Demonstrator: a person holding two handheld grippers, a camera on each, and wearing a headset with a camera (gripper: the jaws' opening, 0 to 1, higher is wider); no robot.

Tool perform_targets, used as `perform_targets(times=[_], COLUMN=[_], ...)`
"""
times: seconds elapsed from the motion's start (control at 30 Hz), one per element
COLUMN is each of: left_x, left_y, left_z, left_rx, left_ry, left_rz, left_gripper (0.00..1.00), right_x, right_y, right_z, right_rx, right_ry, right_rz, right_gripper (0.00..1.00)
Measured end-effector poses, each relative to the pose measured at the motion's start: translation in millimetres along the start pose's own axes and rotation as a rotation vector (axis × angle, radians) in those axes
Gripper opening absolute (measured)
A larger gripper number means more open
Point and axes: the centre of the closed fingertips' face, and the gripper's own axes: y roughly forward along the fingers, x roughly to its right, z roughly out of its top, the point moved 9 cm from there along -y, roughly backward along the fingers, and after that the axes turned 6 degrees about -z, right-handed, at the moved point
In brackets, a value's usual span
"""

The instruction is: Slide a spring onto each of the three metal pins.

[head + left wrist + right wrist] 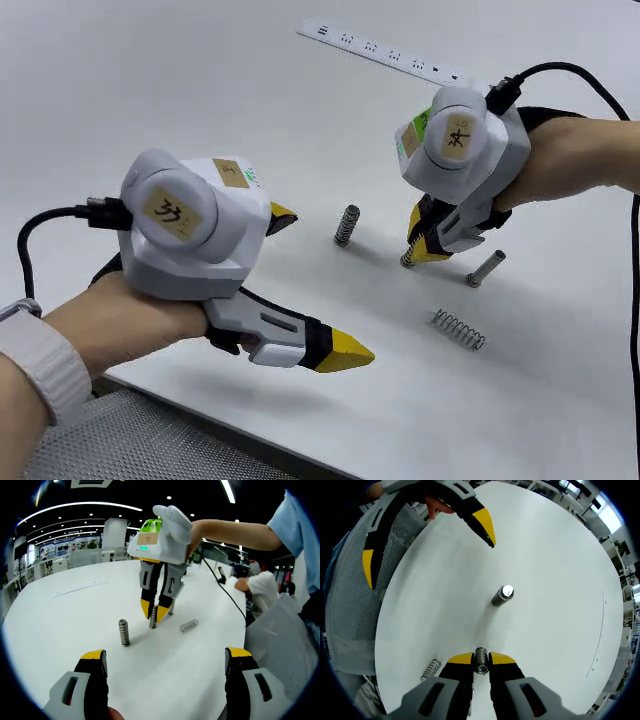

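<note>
a bare white table (pixel 200 90) runs out under you, with a power strip (pixel 390 50) lying at its far side and an open hall of desks behind it in the left gripper view. your right gripper (pixel 422 250) is clenched on a spring (pixel 481 661), held upright between the yellow tips with its lower end at the tabletop. whether a pin sits inside those coils i cannot tell. your left gripper (pixel 314 283) is released, with its jaws spread wide on nothing, near you and well apart from the work. one sleeved pin (pixel 346 225) stands upright with a spring round it, near the right gripper on its left. a bare pin (pixel 486 268) sits just to the gripper's right, and a loose spring (pixel 458 329) lies on its side nearer you.

expect the springs to be light, bouncy and apt to roll or flick away. pinch one gently across the coils near its middle so it keeps straight. the pins look stiff, smooth and easy to tip.

the right gripper view looks down on the sleeved pin's shiny top, which the head view gives side-on. the left gripper view shows the held spring standing vertical, where the head view half hides it behind the jaws.
</note>
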Motion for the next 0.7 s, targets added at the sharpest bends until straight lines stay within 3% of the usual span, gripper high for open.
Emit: perform_targets(times=[0.63, 0.7], left_x=[0.9, 0.4], left_y=[2.1, 1.7], left_z=[-2.3, -2.6], left_rx=[-0.013, -0.014], left_ry=[-0.002, -0.002], left_rz=[-0.013, -0.011], left_gripper=[1.0, 1.0], right_x=[1.0, 1.9], right_y=[2.4, 0.6], right_z=[-0.2, 0.5], right_rx=[0.03, 0.04], right_ry=[0.012, 0.011], right_rz=[-0.006, -0.004], right_gripper=[0.13, 0.18])
